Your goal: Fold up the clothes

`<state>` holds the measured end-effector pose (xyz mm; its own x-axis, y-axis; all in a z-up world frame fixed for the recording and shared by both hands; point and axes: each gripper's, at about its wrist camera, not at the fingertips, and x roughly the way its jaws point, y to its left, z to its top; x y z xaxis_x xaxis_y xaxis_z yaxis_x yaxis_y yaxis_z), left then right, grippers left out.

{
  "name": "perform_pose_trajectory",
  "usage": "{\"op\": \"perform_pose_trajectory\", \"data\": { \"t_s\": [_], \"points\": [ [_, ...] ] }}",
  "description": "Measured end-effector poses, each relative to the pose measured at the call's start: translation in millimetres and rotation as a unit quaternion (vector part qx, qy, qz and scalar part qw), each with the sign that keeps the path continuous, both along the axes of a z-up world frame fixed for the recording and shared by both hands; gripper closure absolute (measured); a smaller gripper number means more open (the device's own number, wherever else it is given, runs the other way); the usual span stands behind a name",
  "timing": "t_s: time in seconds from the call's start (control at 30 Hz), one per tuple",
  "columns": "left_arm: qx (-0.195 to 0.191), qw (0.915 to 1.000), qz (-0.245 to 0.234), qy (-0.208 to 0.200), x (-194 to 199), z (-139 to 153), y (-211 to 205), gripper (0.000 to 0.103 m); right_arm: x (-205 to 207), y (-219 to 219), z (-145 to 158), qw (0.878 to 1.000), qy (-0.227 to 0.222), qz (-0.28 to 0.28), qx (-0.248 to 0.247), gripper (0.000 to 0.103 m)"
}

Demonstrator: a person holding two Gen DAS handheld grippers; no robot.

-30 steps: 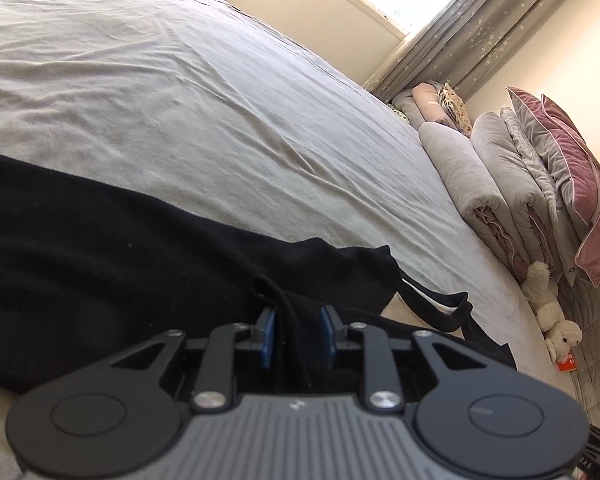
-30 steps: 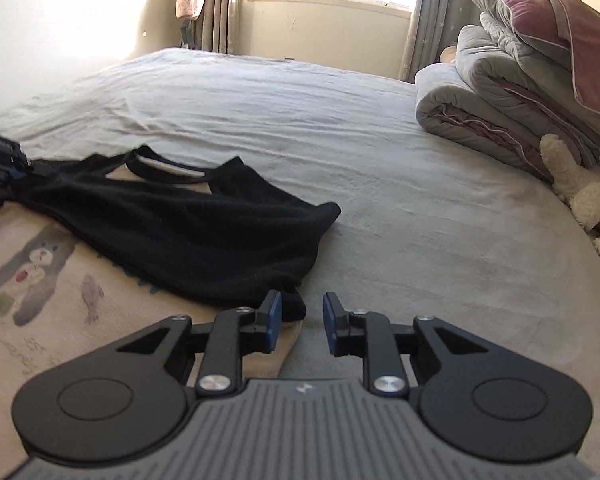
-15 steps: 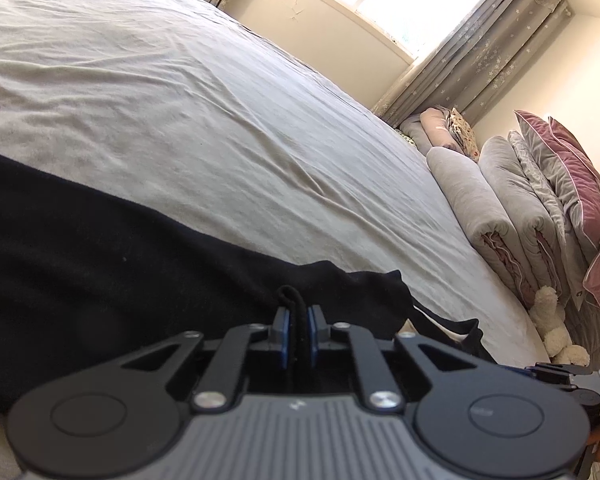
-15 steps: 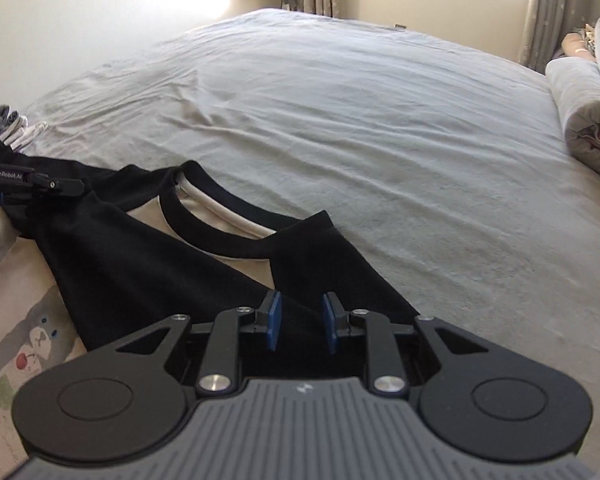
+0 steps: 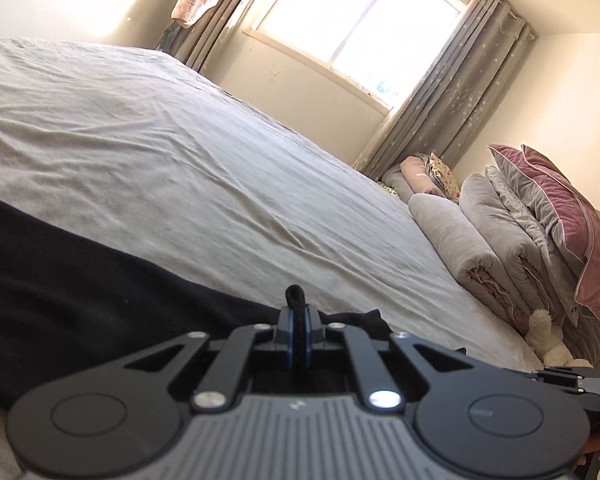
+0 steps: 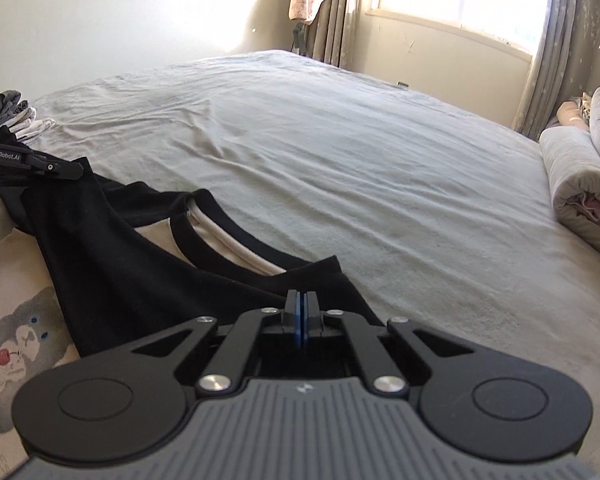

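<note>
1. On the grey bed [image 6: 340,168] lies a black-and-cream shirt [image 6: 112,272], its black collar open toward the window and a cartoon print showing on the cream part at the lower left of the right wrist view.
2. The left gripper [image 5: 298,334] has its fingers clenched on a fold of the shirt's black cloth — a loop of it pokes up above the blue pads.
3. The right gripper [image 6: 300,318] is clamped shut, pads together, at the shirt's black edge near the collar; whether cloth is caught between them I cannot tell.
4. Rolled grey quilts [image 5: 472,248] and a pink pillow [image 5: 564,216] are stacked at the bed's far side — well apart from the shirt.
5. A soft toy [image 5: 548,340] sits below them.
</note>
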<state>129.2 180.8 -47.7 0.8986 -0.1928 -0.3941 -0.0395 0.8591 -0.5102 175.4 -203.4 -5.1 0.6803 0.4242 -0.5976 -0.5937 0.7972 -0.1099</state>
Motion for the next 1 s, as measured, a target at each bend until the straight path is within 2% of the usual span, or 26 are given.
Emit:
{"op": "perform_pose_trajectory", "data": {
  "t_s": [0.07, 0.23, 0.27, 0.3, 0.4, 0.5, 0.57, 0.63, 0.73, 0.8, 0.87, 0.97, 1.0],
  "points": [
    [0.007, 0.9999, 0.007, 0.005, 1, -1, -1, 0.098, 3, 2, 0, 1.0, -0.011, -0.008, -0.002, 0.102],
    [0.043, 0.9967, 0.026, 0.064, 10, -11, -2, 0.096, 13, 12, -28, 0.999, 0.016, -0.037, -0.027, 0.1],
    [0.045, 0.9964, 0.027, 0.067, 10, -10, 0, 0.093, 12, 12, -29, 0.999, 0.014, -0.044, -0.023, 0.097],
    [0.046, 0.9961, 0.029, 0.069, 9, -10, 1, 0.093, 10, 11, -30, 0.998, 0.011, -0.051, -0.019, 0.09],
    [0.057, 0.9944, 0.055, 0.07, 4, -2, 10, 0.087, 7, 1, -23, 0.997, 0.002, -0.079, 0.003, 0.082],
    [0.032, 0.9953, 0.074, 0.054, -5, 10, 25, 0.084, 1, -17, -9, 0.994, -0.006, -0.109, 0.029, 0.076],
    [0.023, 0.997, 0.064, 0.037, -9, 19, 28, 0.084, -5, -27, -4, 0.992, -0.006, -0.121, 0.039, 0.076],
    [0.025, 0.999, 0.031, 0.021, -12, 25, 18, 0.084, -11, -35, -2, 0.991, -0.003, -0.127, 0.05, 0.076],
    [0.051, 0.9983, -0.023, 0.015, -10, 25, -6, 0.084, -22, -42, -6, 0.989, 0.0, -0.135, 0.055, 0.076],
    [0.072, 0.996, -0.047, 0.023, -7, 18, -20, 0.084, -28, -46, -11, 0.989, 0.003, -0.14, 0.056, 0.076],
    [0.094, 0.9924, -0.062, 0.05, -1, 7, -30, 0.084, -34, -50, -19, 0.988, 0.01, -0.146, 0.057, 0.076],
    [0.117, 0.9884, -0.05, 0.083, 6, -7, -30, 0.089, -39, -59, -35, 0.986, 0.019, -0.16, 0.042, 0.074],
    [0.111, 0.989, -0.048, 0.086, 6, -4, -28, 0.089, -42, -64, -37, 0.986, 0.017, -0.161, 0.051, 0.074]
  ]
}}
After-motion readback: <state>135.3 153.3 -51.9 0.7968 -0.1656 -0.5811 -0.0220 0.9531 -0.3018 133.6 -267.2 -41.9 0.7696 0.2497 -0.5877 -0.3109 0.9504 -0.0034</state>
